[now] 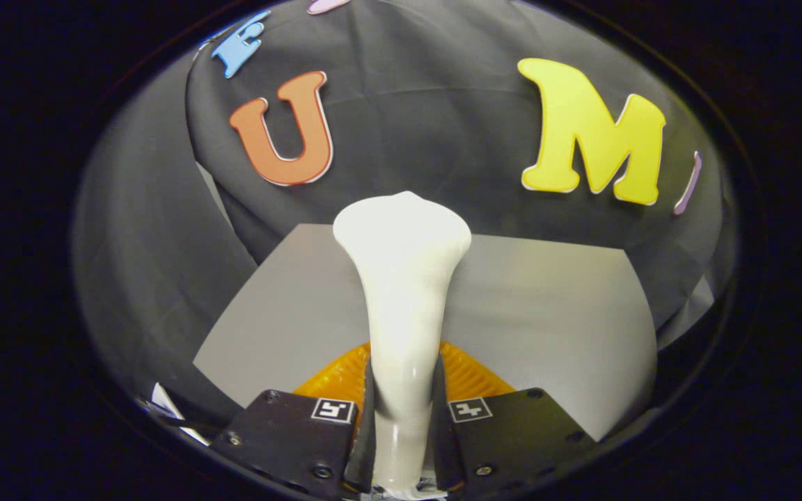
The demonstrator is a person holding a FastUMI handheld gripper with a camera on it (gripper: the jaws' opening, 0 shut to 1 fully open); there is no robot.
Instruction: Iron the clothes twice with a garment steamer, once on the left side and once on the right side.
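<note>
— Between the two black fingers [402, 424], what is that white shape?

— That is the garment steamer [401, 278], one only. Its slim neck runs up from between the fingers and flares into a broad head well beyond them, above the grey table [554, 313].

— And the gripper [404, 445], how does it stand?

— Closed in on the steamer's neck. Both fingers press against it, one on each side, with no gap that I can see. Two fingers, each with one small square marker on top.

— How do you judge it will handle?

— It looks like smooth, glossy hard plastic, so stiff but likely slippery. The head is the widest part and sits far from the grip, so I'd guess it wants to tip or twist if swung fast. The narrow neck, where the fingers are now, seems the right place to hold: the flare above should stop it sliding down through them.

— Anything else near the steamer?

— One orange ribbed piece [467, 376] shows just behind the neck, on both sides of it, low over the table. I cannot tell what it is.

— And the clothes?

— I cannot point to any garment beyond the steamer's head. Past it lies the table, then the black cloth wall [443, 118]. So neither the left pass nor the right pass looks started, by my reading.
</note>
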